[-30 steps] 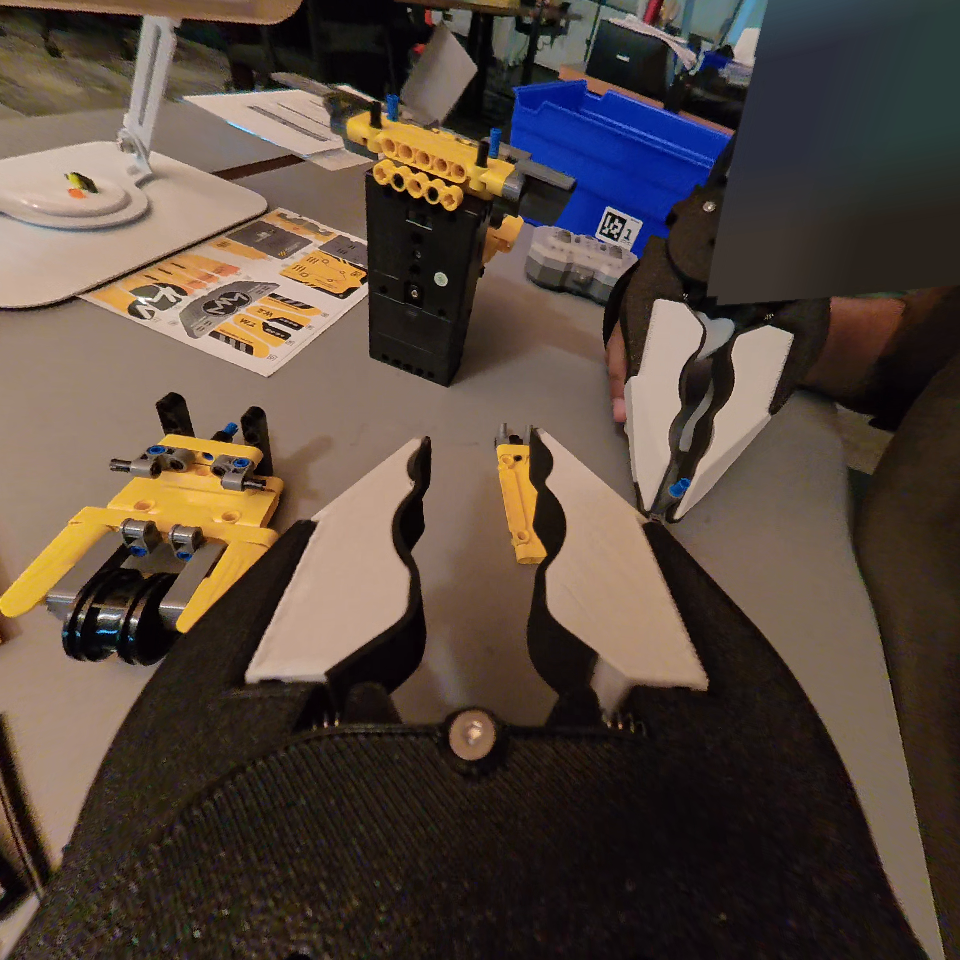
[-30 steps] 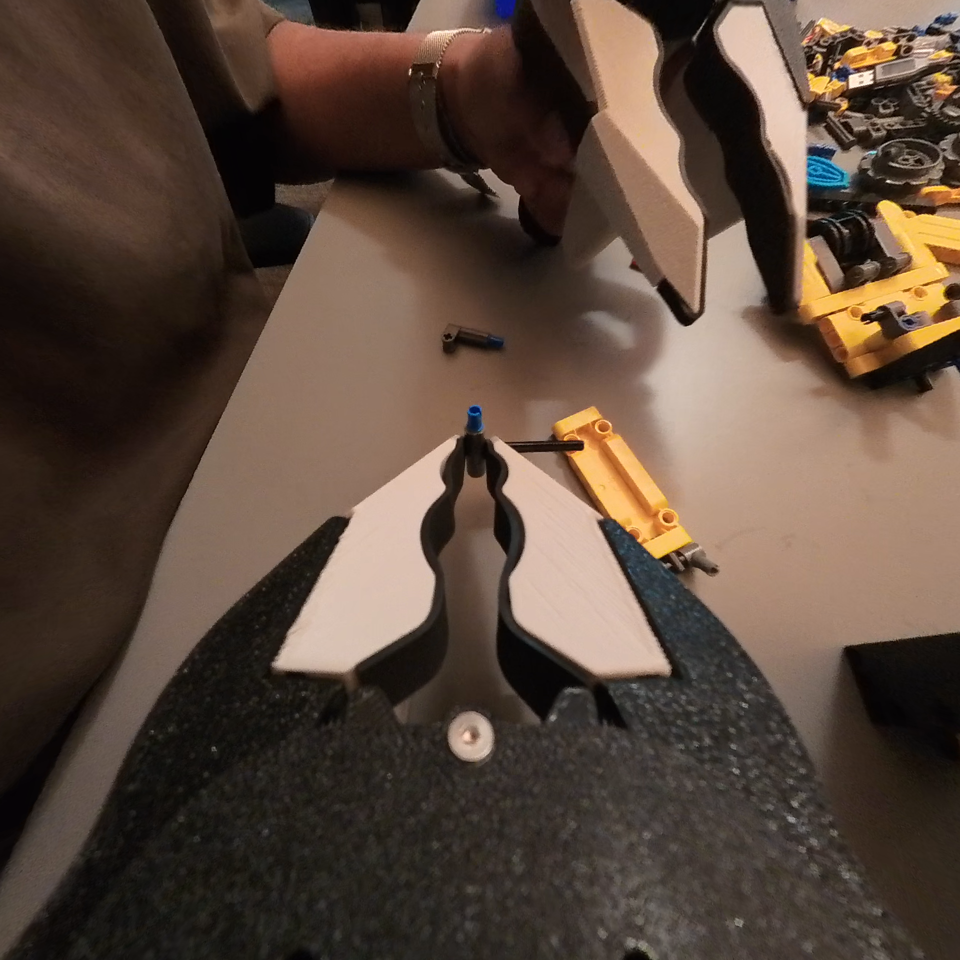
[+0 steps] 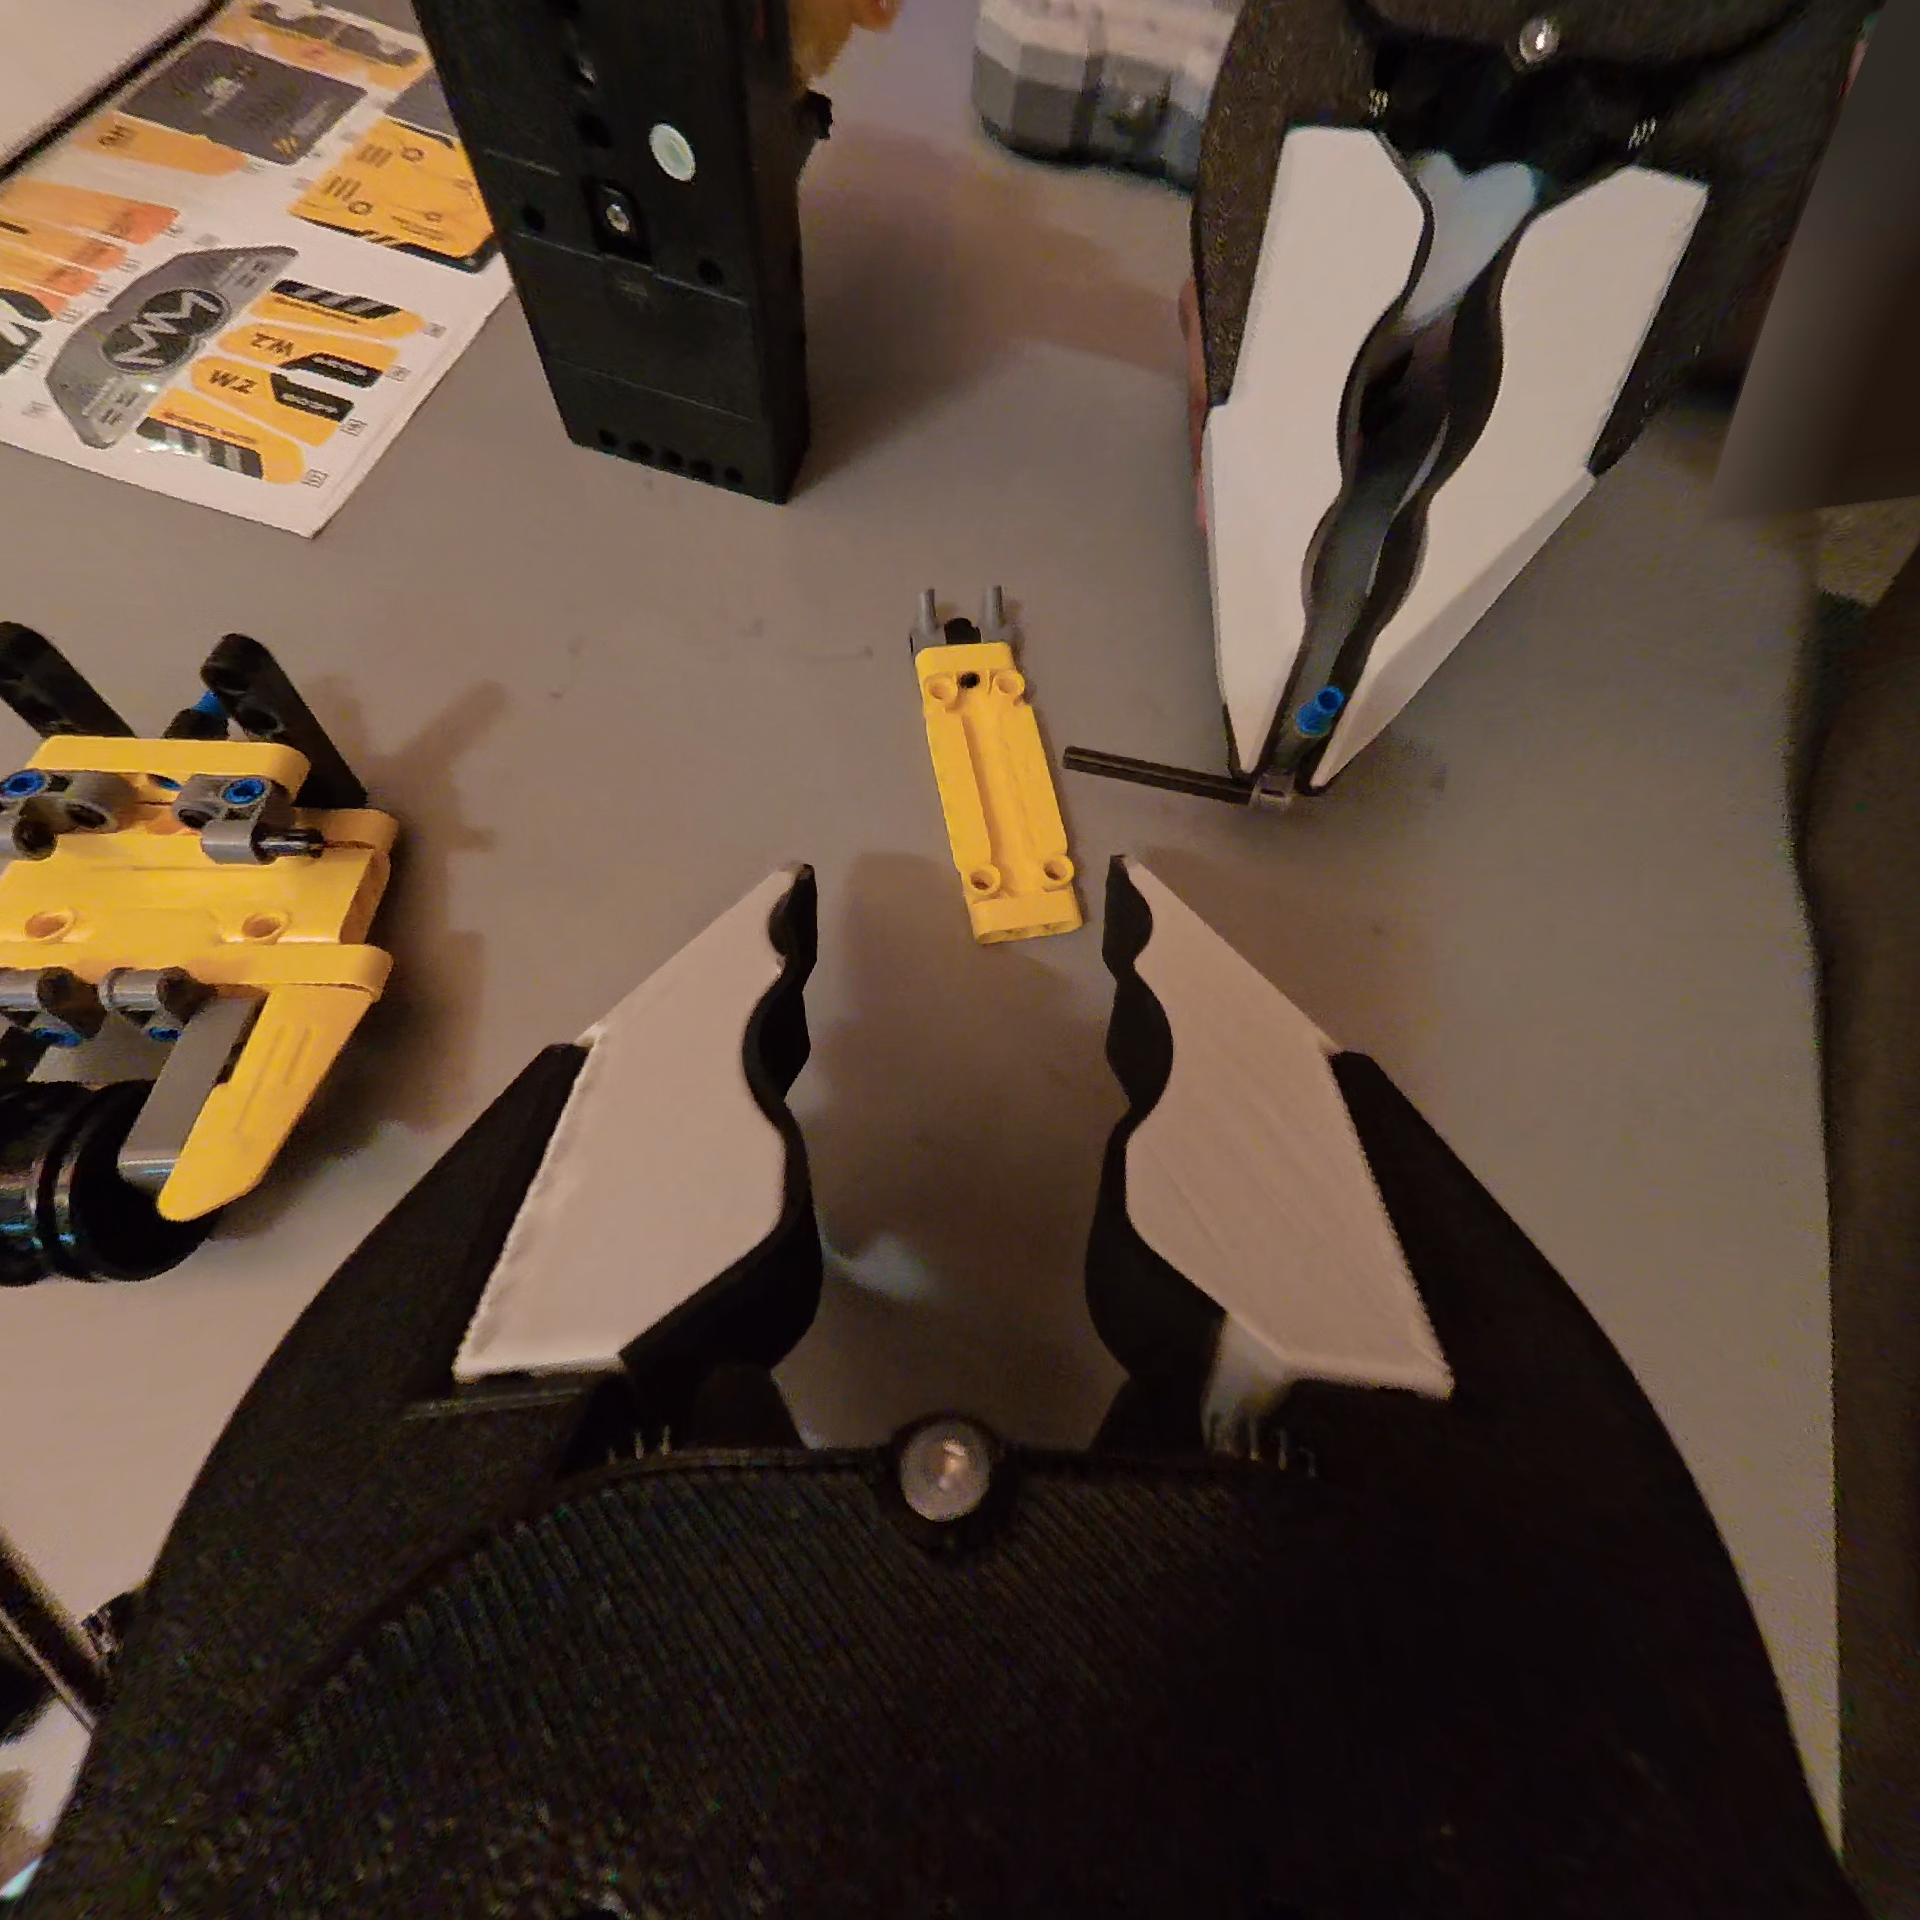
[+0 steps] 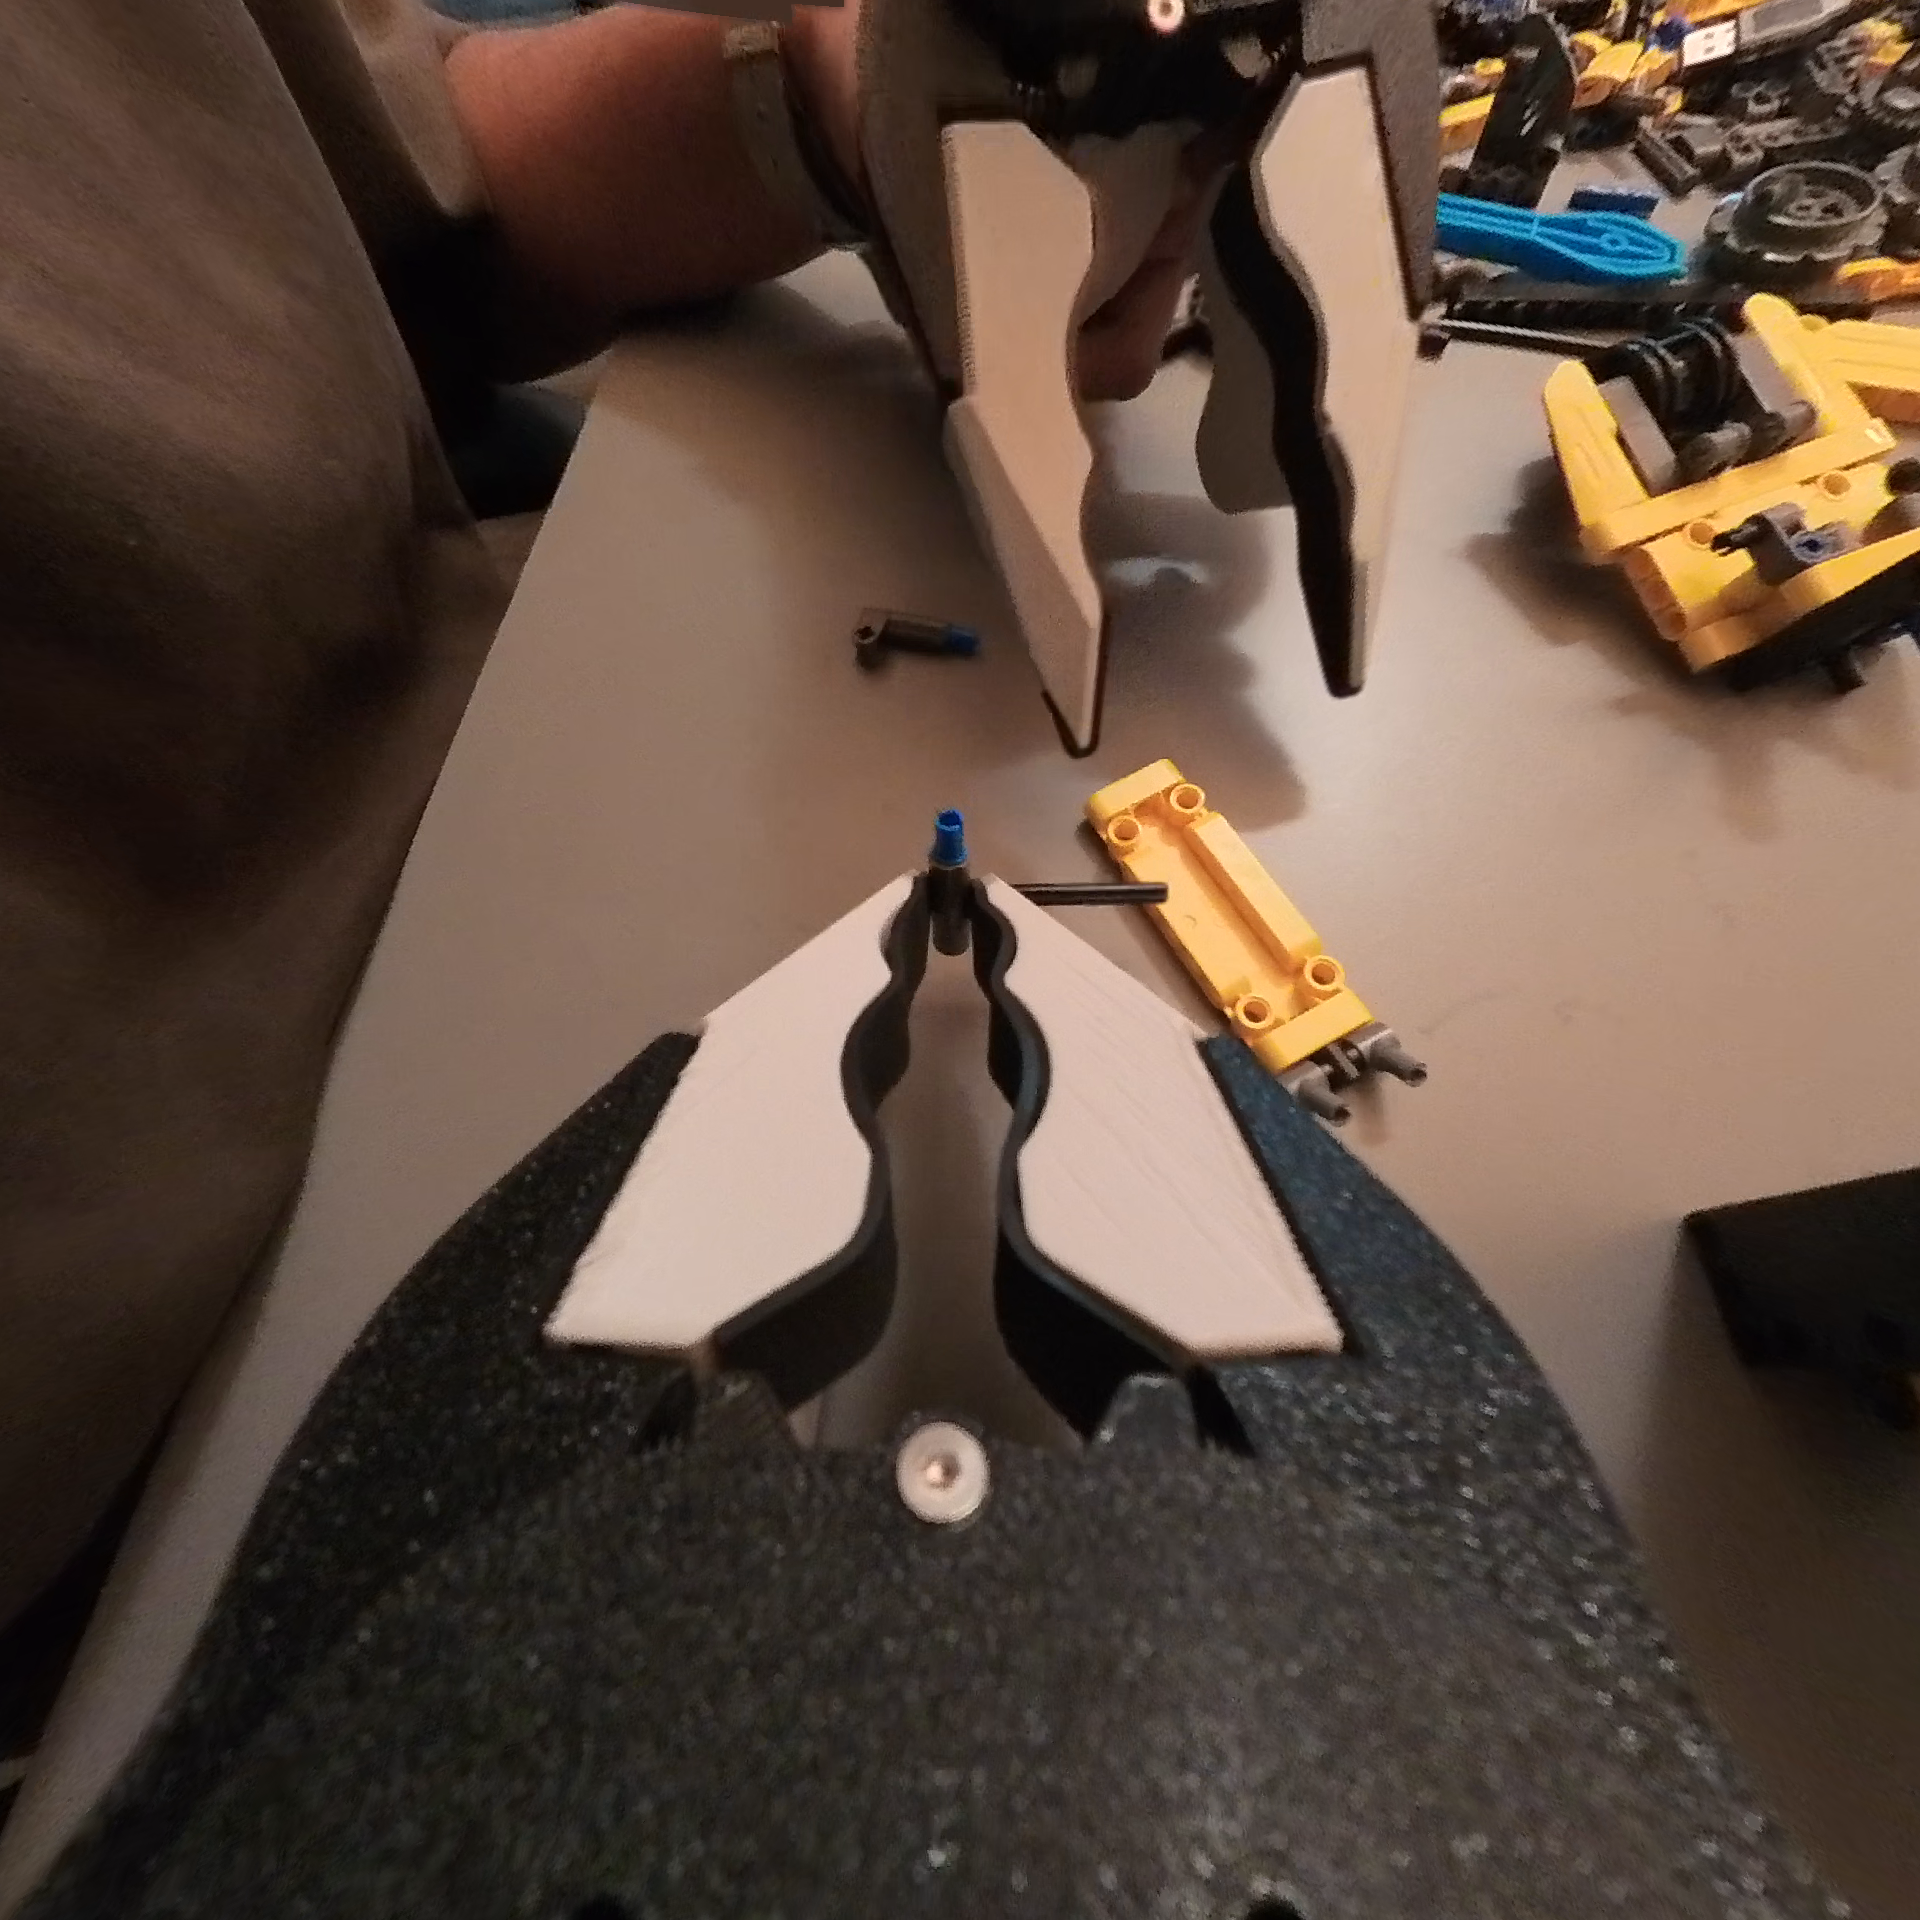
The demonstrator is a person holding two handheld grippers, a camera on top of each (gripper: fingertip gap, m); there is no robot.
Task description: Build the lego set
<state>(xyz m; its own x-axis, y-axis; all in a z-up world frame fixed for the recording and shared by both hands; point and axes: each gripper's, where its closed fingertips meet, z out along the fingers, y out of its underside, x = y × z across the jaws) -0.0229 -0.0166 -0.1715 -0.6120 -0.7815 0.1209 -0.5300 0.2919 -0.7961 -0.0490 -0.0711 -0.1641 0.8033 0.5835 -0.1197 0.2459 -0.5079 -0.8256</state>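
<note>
Two claws: one at each end of a small yellow panel [image 3: 1000,792] that lies flat on the grey bench [image 3: 644,665].
Panel handling: by my judgement light, stiff and smooth plastic; the long edges offer the surest hold, since the grey pins at its far end look slight.
Right claw [image 4: 948,896]: closed on a pin-and-axle piece [image 4: 948,878], blue tip up; its thin black axle [image 3: 1148,775] juts sideways and ends just beside the panel.
Left claw [image 3: 961,883]: spread wide and empty, tips either side of the panel's near end, not touching it.
Around: a yellow wheeled assembly [image 3: 177,935] to the left, a black block [image 3: 644,249] standing upright beyond, a sticker sheet [image 3: 218,260], and a loose blue-tipped pin [image 4: 916,636] near the bench edge.
Change from a second ago: the left claw has opened wider and moved back and to one side, so the panel now sits ahead of the gap, not against one finger; the right claw's hold looks unchanged.
</note>
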